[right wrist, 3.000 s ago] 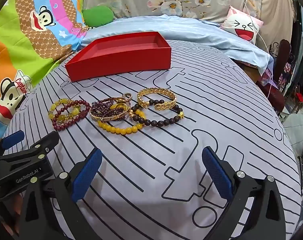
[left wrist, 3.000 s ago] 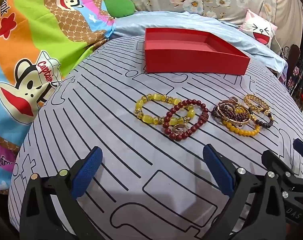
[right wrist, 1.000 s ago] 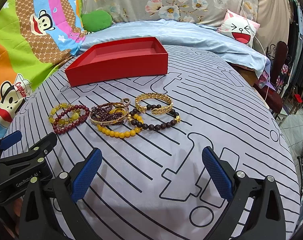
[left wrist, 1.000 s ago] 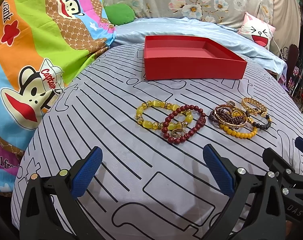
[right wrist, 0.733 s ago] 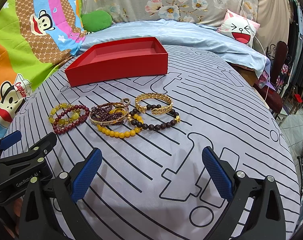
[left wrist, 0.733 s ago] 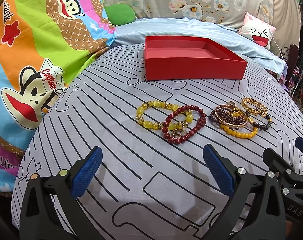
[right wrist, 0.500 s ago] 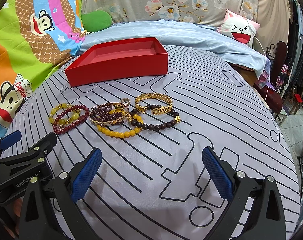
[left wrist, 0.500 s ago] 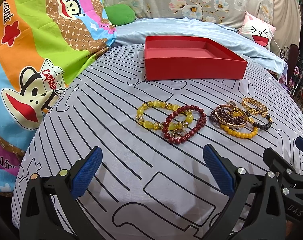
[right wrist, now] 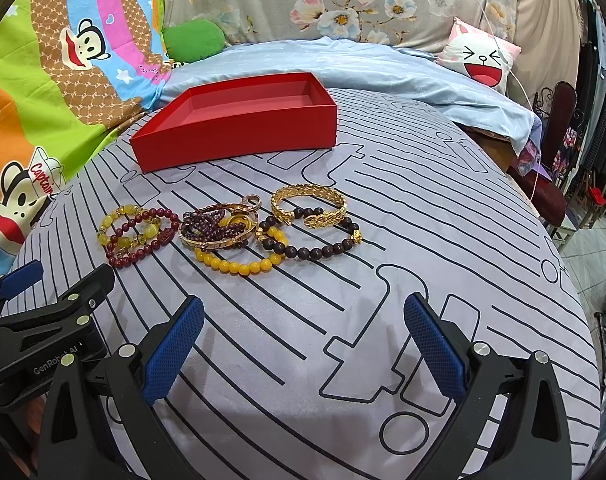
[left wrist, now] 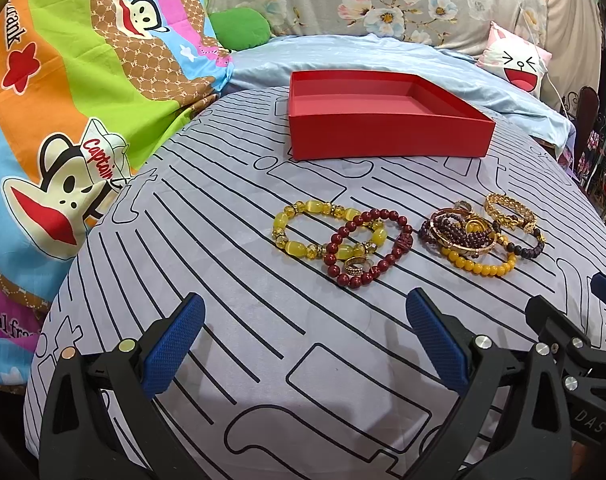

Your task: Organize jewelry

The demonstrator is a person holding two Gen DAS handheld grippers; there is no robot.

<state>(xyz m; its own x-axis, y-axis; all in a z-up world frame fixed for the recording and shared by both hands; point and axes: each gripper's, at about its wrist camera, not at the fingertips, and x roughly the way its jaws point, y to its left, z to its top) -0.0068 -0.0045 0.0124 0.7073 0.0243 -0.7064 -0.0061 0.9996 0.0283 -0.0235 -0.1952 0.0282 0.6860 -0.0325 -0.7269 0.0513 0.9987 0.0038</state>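
An empty red box [left wrist: 387,136] [right wrist: 239,136] sits at the far side of the striped grey cloth [left wrist: 231,248]. Nearer lie several bracelets: a yellow bead bracelet [left wrist: 299,224] overlapped by a dark red bead bracelet [left wrist: 367,248] [right wrist: 143,236], then a pile with a purple and gold bangle [left wrist: 459,232] [right wrist: 219,228], an amber bead string [right wrist: 239,266], a gold leaf cuff [right wrist: 309,204] and a dark brown bead bracelet [right wrist: 315,250]. My left gripper [left wrist: 303,344] and right gripper [right wrist: 303,340] both stand open, short of the jewelry, holding nothing.
A colourful cartoon blanket [left wrist: 63,120] lies to the left, with a green cushion [left wrist: 239,28] and a light blue sheet [right wrist: 343,68] behind the box. A pink cartoon pillow [right wrist: 479,56] sits far right. The cloth drops away at the right edge toward a tiled floor [right wrist: 591,240].
Both grippers have drawn back slightly from the jewelry since three seconds ago; over the last second nothing has visibly moved.
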